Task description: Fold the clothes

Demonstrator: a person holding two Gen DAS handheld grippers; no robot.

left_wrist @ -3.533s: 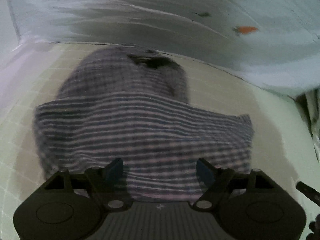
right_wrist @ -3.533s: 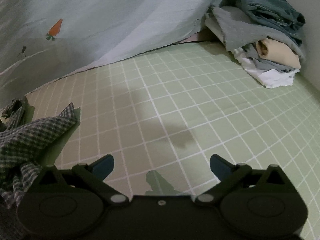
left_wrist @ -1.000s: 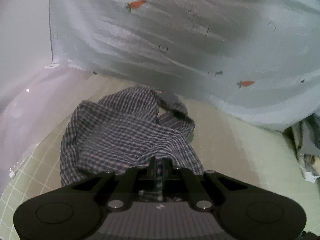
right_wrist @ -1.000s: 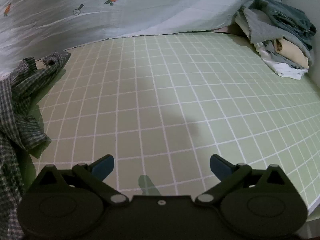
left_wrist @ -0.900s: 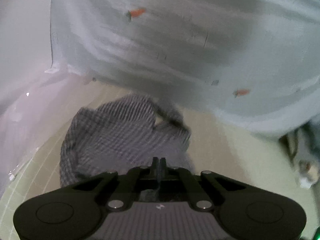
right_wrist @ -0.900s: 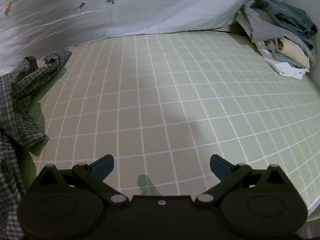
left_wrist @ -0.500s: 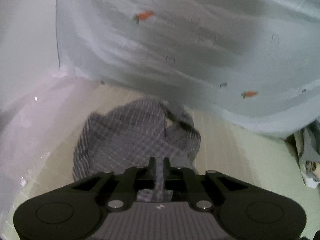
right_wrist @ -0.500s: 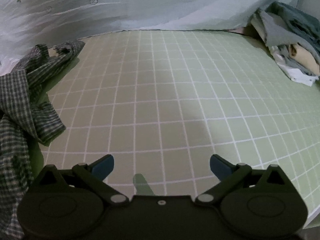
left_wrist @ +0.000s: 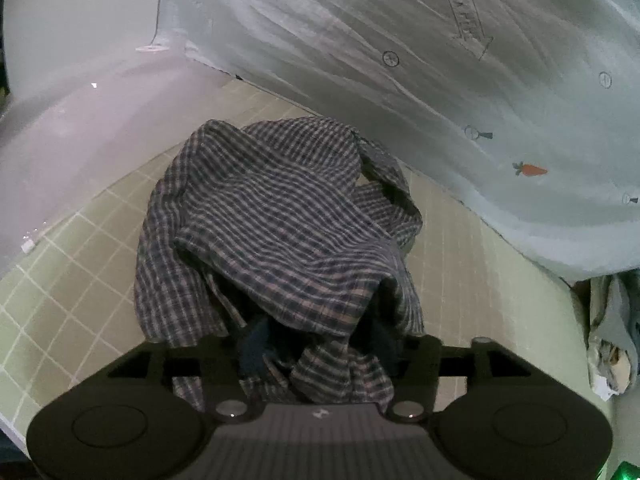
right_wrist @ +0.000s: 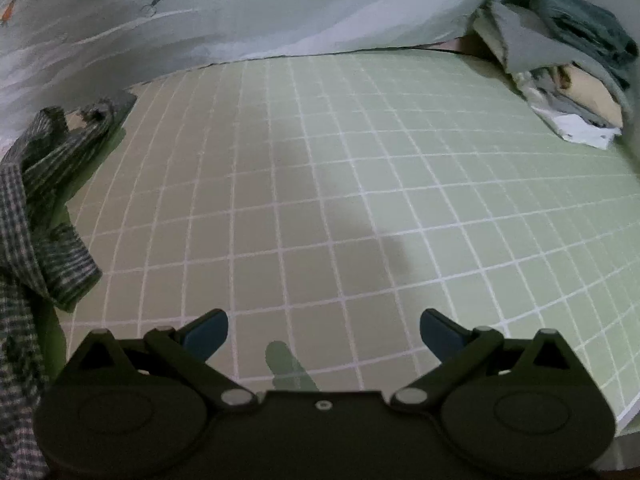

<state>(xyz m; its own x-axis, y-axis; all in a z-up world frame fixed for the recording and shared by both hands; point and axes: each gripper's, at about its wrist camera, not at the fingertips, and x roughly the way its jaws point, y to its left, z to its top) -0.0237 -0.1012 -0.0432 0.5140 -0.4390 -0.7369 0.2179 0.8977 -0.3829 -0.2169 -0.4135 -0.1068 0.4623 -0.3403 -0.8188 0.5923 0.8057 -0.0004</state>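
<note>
While the checked shirt point(left_wrist: 280, 232) lay heaped on the green grid sheet point(right_wrist: 360, 200), the left gripper point(left_wrist: 316, 346) had just been opening, its jaws parted with a fold of the shirt's cloth draped between and over them; the pads were mostly buried under that fabric, and they did not appear to press on it. The shirt's heap ran lengthwise away from the left gripper toward the pale carrot-print cover point(left_wrist: 400, 60), its long axis pointing up the left wrist view, with the far end close under that cover's edge and the near end spilling over the gripper's fingers. No collar or hem could be made out clearly in the bundle, so which end was the top I cannot tell.

Seen from the right wrist view, the shirt point(right_wrist: 36, 208) sat at the left edge, crumpled, one strip of it reaching toward the carrot-print cover. The right gripper point(right_wrist: 323, 330) was released, its blue pads point(right_wrist: 208, 330) standing wide apart above bare sheet, well apart from the shirt and grasping nothing. A pile of other clothes point(right_wrist: 560, 72) rested at the far right of the sheet, well away from the shirt, beside the cover's edge; the same pile point(left_wrist: 612, 332) showed at the right edge of the left wrist view.
</note>
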